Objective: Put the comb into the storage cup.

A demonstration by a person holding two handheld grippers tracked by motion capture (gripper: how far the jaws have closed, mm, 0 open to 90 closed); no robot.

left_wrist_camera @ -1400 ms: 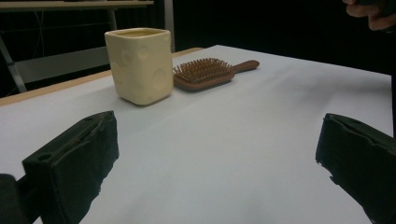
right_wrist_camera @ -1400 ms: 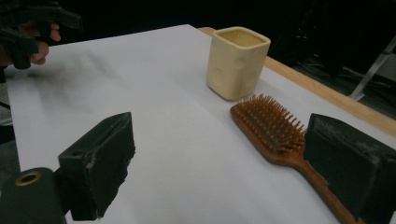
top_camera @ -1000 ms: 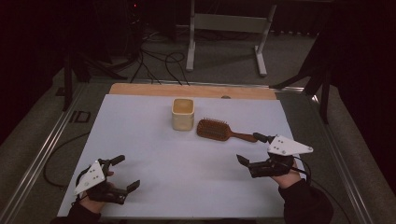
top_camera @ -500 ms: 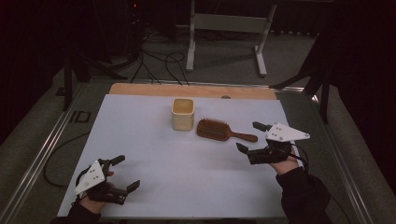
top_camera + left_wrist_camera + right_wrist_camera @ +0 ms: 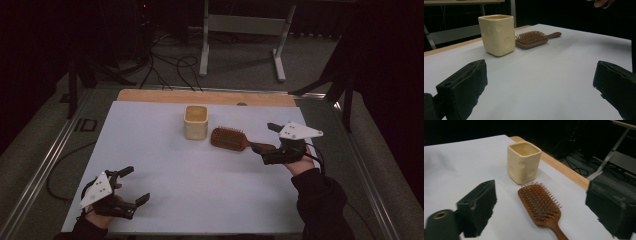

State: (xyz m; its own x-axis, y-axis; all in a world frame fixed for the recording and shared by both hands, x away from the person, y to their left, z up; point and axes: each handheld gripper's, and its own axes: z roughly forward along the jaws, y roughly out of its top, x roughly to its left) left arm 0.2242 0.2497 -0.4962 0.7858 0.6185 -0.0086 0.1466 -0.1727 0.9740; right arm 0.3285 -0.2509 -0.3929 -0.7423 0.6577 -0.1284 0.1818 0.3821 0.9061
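One wooden hairbrush (image 5: 230, 138) bristles-up mid-table, just beside one cream cup (image 5: 195, 121), your right gripper (image 5: 270, 141) jaws apart around its handle end, your left gripper (image 5: 134, 185) jaws apart, near the table's front edge

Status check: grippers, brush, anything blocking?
Right gripper open over brown wooden hairbrush handle. Left gripper open, near table edge. Cream square cup beside brush head; handle unobstructed.

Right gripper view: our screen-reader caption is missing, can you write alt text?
A wooden hairbrush lies bristles up on a white table, between the open black jaws of the right tool. A cream cup stands just beyond it.
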